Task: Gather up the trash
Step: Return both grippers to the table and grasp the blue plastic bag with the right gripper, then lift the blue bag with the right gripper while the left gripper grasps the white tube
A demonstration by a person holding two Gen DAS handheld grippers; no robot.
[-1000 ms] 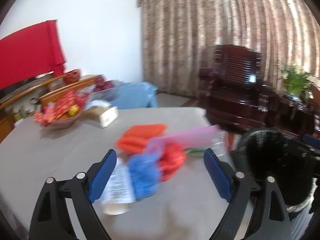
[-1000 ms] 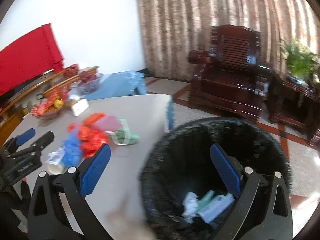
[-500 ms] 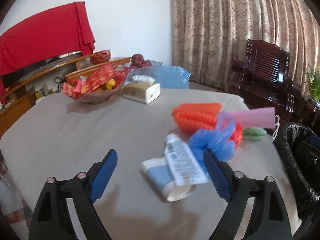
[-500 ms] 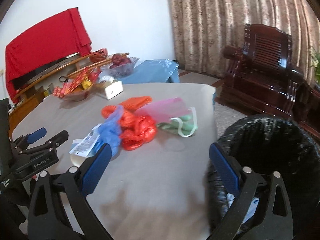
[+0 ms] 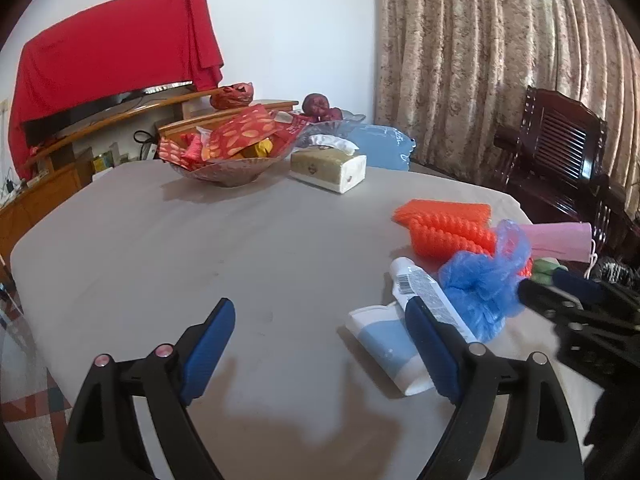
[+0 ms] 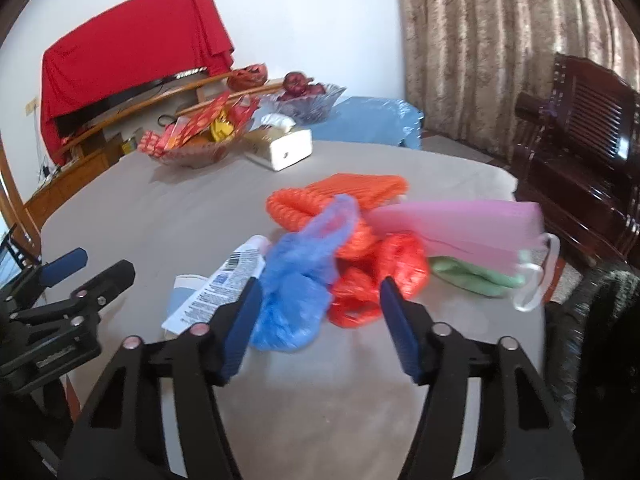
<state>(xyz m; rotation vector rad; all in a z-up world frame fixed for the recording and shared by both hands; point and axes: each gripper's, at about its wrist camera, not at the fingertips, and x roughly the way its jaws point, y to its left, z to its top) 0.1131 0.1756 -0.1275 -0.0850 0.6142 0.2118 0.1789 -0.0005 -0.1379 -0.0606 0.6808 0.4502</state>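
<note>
Lying heaped on counter (image 6: pixel 160 208): blue bag (image 6: pixel 296 280), red bag (image 6: pixel 384 276), tube (image 6: pixel 224 284). Right claw (image 6: pixel 320 308) closing around bags at 12 o'clock, gripping nothing. Left claw (image 5: pixel 320 332) gaping wide, empty.

On the table (image 6: pixel 168 208) the trash lies in one heap near the right edge — a tube (image 6: pixel 224 280) resting on a cup (image 6: pixel 180 292) at the left, plastic bags (image 6: pixel 296 292) in the middle, netting (image 6: pixel 344 192) behind them, and face masks (image 6: pixel 460 228) to the right. Farther back stand a tissue box (image 6: pixel 280 146) and, to its left, a snack bowl (image 6: pixel 192 148). A bin (image 6: pixel 592 304) sits off the table's right edge.
</note>
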